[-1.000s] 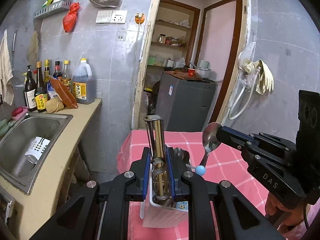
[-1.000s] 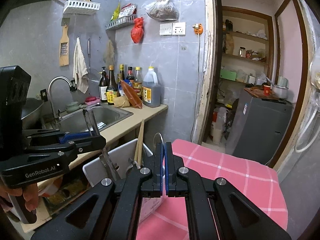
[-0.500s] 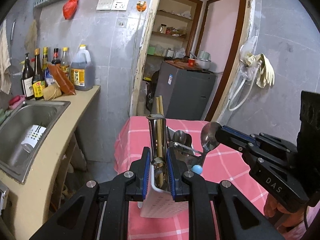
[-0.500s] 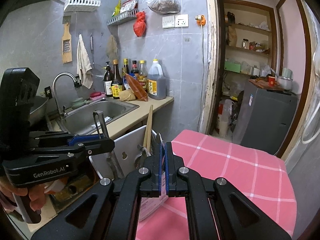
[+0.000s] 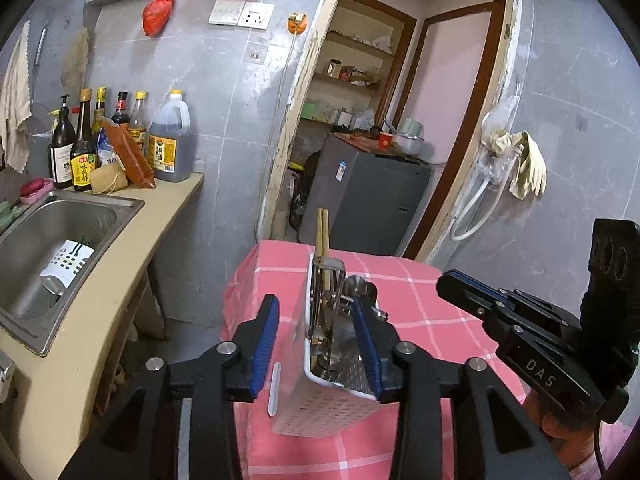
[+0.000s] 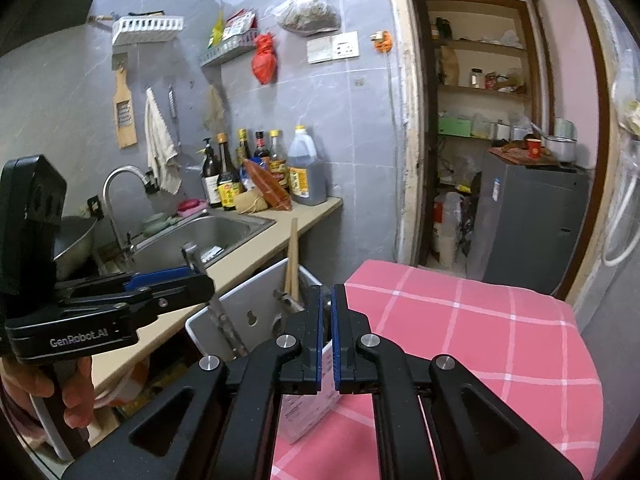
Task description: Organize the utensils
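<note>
Nearest the left wrist camera, the left tongs [image 5: 316, 346] are opening, their blue pads standing either side of the white perforated utensil holder [image 5: 320, 412] without pressing on it; the metal peeler [image 5: 326, 296] stands loose inside the holder between them. The right tongs [image 6: 327, 344] are closed, the two blue pads almost touching, and nothing shows between them; in the left view they hover to the right of the holder, well clear of it. The holder stands on the pink checked surface [image 5: 420, 320] near its left edge, and also carries a pair of wooden chopsticks [image 5: 322, 236] that rise above its rim and a metal spoon [image 5: 358, 286] leaning toward the right. A hand [image 6: 60, 384] grips the left tool's handle at the lower left of the right view. Farther left is the steel sink [image 5: 52, 236], with a row of sauce bottles [image 5: 120, 136] behind it against the grey tiled wall. Beyond the surface stands a grey appliance [image 5: 368, 200] in the doorway.
</note>
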Available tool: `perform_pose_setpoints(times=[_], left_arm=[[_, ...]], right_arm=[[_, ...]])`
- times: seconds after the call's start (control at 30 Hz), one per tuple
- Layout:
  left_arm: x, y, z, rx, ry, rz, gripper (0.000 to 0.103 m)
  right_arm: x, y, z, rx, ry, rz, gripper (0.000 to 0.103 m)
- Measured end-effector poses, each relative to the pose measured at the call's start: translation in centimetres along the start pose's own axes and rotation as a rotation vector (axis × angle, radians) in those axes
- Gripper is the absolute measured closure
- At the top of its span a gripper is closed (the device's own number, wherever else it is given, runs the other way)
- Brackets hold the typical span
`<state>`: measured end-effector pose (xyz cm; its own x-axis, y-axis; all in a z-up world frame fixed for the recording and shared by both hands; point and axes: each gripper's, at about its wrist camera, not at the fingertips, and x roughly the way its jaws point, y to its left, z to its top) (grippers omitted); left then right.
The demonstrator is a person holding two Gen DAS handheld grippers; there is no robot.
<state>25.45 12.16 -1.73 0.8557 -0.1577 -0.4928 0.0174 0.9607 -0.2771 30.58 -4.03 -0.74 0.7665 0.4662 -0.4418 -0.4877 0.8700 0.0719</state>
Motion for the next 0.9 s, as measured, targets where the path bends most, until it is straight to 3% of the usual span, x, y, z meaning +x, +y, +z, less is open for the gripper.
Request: perform_pose_setpoints(times=[0.07, 0.2, 0.6, 0.67, 0.9], left_arm=[[-0.2, -0.1, 0.1, 0.002, -0.011, 0.001, 0.059], [-0.5, -0.5, 0.4, 0.011, -0.03, 0.007, 0.052], [-1.7, -2.6, 0.7, 0.04, -0.08, -0.003, 0.023], [-1.8, -3.0, 0.7, 0.048, -0.085, -0.002, 0.013], [-3.0, -5.3, 0.5, 0.057, -0.132, -0.002, 0.002]], right_arm=[[-0.5, -0.3, 0.0, 0.018, -0.012, -0.017, 0.094], [-1.6, -1.0, 0.2, 0.047, -0.04, -0.054, 0.075], [-6.0, -3.8, 0.2, 0.13, -0.113, -0.194, 0.046], [-7.0, -4.4, 0.0, 0.138, -0.121, -0.218, 0.041], [-10.5, -6.2, -0.6, 0.165, -0.157, -0.284, 0.016]])
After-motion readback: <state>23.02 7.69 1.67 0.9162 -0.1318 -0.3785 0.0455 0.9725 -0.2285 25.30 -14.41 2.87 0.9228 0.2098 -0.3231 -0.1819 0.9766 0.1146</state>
